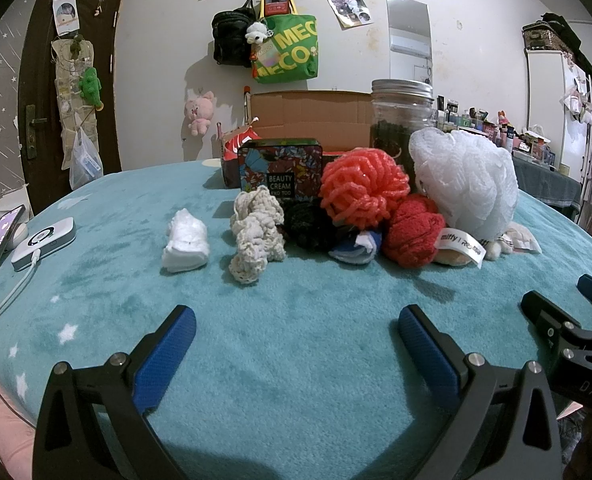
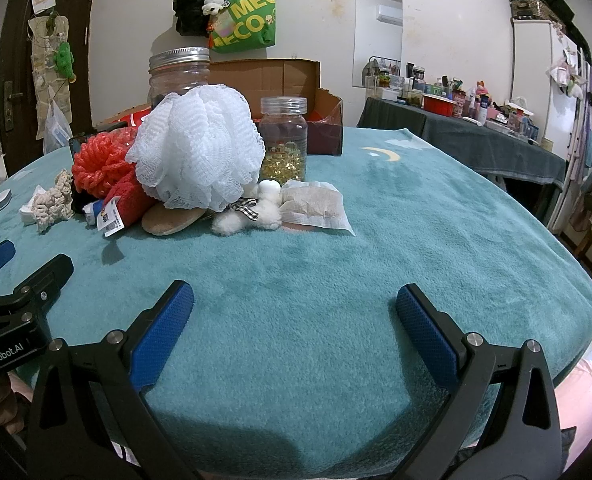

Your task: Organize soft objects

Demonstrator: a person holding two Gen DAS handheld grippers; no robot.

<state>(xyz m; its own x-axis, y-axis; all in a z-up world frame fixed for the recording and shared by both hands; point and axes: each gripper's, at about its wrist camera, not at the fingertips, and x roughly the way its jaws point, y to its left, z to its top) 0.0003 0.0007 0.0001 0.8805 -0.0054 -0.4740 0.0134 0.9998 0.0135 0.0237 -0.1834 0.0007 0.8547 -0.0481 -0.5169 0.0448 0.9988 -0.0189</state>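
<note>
Both tongs spread wide and empty, soft pile waiting untouched ahead.

Left gripper [image 1: 296, 344] hovers low over the teal blanket [image 1: 296, 300], blue pads apart with nothing between them; right gripper [image 2: 294, 318] sits just beside it, equally parted, both level and aimed forward at the heap. And what a heap: white mesh pouf [image 2: 198, 148] perched on top, coral pouf [image 1: 363, 188] beside it, red knit bundle [image 1: 413, 230] below, cream crochet piece [image 1: 256, 236] and folded white cloth [image 1: 186, 240] set apart to the left. My read: start with the loose outliers, since that cloth stands clear of everything. Come in low, pinch mid-fold, and stay off the glass jar [image 2: 283, 138] behind the pile, which could tip.
</note>
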